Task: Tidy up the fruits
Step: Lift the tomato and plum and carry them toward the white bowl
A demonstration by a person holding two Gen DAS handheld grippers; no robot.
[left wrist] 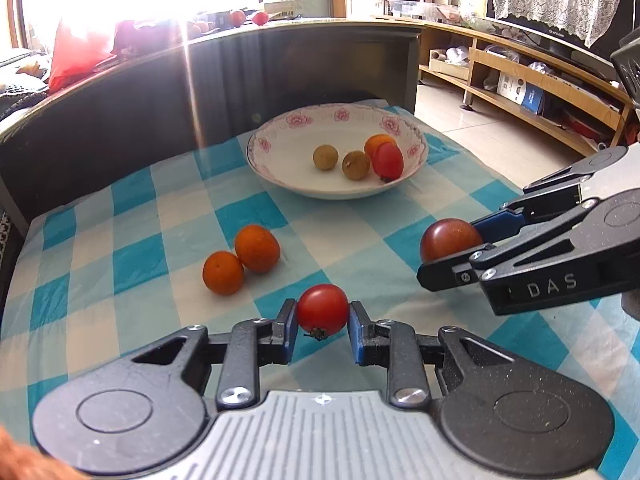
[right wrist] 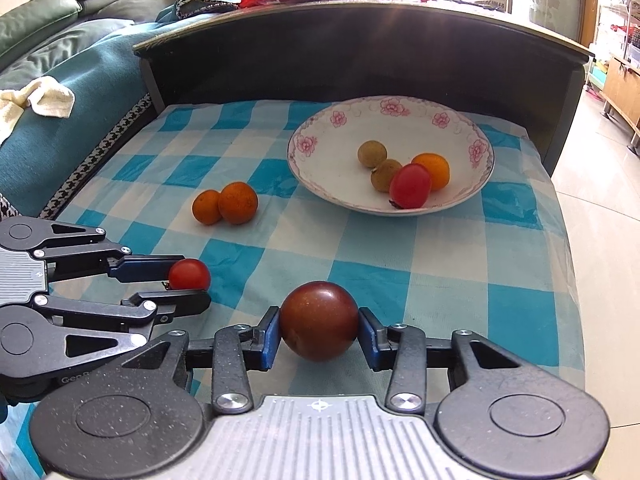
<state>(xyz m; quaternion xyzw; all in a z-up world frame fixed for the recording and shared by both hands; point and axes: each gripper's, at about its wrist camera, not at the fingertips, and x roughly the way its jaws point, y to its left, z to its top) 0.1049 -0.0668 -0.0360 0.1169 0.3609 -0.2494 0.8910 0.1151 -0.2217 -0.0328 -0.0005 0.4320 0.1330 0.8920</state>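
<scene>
Left hand-held gripper [left wrist: 323, 322] pinches a glossy red tomato [left wrist: 322, 310]; right hand-held gripper [right wrist: 319, 330] clamps a round maroon fruit [right wrist: 319, 321].

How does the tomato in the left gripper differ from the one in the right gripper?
The bright red tomato in the left gripper is smaller than the dark brownish-red tomato in the right gripper. The bright red tomato's stem end shows, pointing down; the dark one shows no stem. Both are round, smooth and gripped between blue pads above the checkered cloth.
</scene>
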